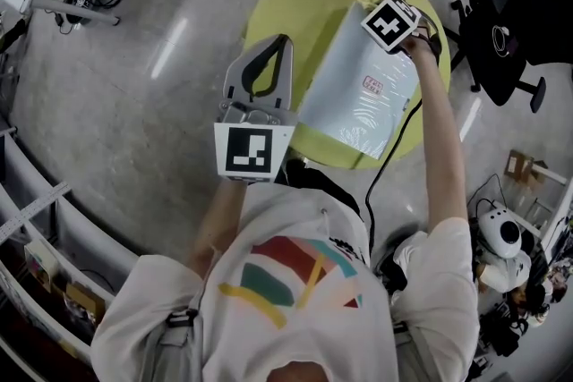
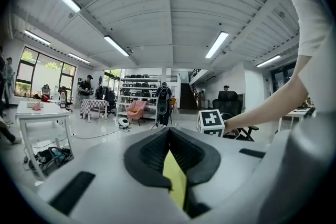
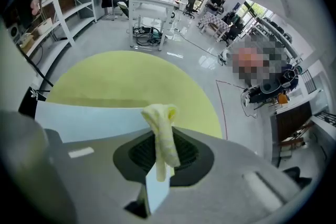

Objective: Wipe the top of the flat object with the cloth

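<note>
A flat pale-blue object (image 1: 358,94) with a small red label lies on the round yellow-green table (image 1: 277,4); in the right gripper view the flat object (image 3: 89,118) sits just under the jaws. My right gripper (image 3: 159,136) is shut on a pale yellow cloth (image 3: 163,118), which bunches up out of the jaws over the object's far edge. Its marker cube (image 1: 391,21) shows above that edge. My left gripper (image 1: 283,42) hangs to the left of the object, shut and holding nothing. In its own view the left gripper (image 2: 168,134) points level across the room.
A black office chair (image 1: 506,40) stands right of the table, and a black cable (image 1: 394,148) runs down from the right gripper. Shelving (image 1: 36,219) lines the left wall. A white desk (image 2: 39,110) and several people stand far off.
</note>
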Demonstrator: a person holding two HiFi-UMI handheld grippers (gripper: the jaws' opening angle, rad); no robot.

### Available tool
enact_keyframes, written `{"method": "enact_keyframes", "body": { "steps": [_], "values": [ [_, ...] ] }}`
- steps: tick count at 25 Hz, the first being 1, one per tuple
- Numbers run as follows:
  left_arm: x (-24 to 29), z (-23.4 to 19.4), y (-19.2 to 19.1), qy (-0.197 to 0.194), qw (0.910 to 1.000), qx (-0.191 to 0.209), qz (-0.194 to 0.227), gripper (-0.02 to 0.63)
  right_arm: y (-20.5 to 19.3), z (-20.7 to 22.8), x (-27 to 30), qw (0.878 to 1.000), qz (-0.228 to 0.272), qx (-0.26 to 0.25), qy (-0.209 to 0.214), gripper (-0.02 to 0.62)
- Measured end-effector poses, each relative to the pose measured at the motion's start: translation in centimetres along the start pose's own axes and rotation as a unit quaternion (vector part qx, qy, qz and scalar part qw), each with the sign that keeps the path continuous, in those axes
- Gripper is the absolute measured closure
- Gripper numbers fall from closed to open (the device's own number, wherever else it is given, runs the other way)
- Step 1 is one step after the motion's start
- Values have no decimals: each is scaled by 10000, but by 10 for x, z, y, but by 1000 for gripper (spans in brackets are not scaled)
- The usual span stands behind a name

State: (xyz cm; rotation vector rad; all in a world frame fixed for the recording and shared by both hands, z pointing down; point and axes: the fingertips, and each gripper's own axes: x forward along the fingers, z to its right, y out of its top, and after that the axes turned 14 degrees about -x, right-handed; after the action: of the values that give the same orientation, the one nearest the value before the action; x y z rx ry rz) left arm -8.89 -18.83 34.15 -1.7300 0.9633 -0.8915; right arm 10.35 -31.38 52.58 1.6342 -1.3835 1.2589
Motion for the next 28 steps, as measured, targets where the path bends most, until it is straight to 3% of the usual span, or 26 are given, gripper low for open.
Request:
{"method": "enact_keyframes", "body": {
  "steps": [16,28],
  "values": [
    [0,0,1,-37,9999,-61,71,591,25,-43,4,9971,102,-202,728,568],
    [-2,2,10,-89,9997,-65,208,591,48,-136,-25,9907,352,-514,1211,568]
  ]
}}
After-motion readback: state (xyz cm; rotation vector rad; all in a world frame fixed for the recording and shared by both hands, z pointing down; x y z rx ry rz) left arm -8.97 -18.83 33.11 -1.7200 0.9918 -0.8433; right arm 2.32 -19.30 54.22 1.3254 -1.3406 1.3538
